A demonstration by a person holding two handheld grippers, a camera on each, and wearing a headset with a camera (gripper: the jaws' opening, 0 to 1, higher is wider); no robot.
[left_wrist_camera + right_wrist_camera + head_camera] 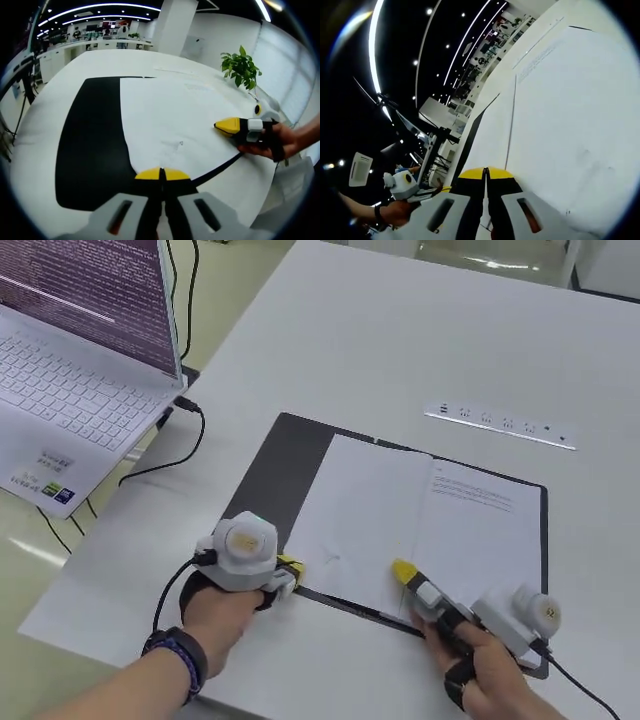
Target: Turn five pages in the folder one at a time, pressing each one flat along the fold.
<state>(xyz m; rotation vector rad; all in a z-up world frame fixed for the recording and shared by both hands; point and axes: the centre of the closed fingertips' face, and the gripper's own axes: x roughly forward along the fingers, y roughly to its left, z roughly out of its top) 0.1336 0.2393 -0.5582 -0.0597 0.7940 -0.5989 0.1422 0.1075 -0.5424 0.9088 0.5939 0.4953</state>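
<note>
A black folder [268,472] lies open on the white table. A white page [360,512] lies over its left half, and a printed page [490,530] covers the right half. My left gripper [290,573] is shut, its yellow tips [161,173] at the near edge of the left page where it meets the black cover. My right gripper [404,570] is also shut and rests on the paper close to the fold, near the folder's front edge. The right gripper view shows its tips [485,173] on the white sheet beside the fold line.
An open laptop [70,350] stands at the far left with cables [165,462] trailing toward the folder. A white power strip [500,425] lies beyond the folder. The table's front edge is just below my hands. A potted plant [242,67] stands past the table.
</note>
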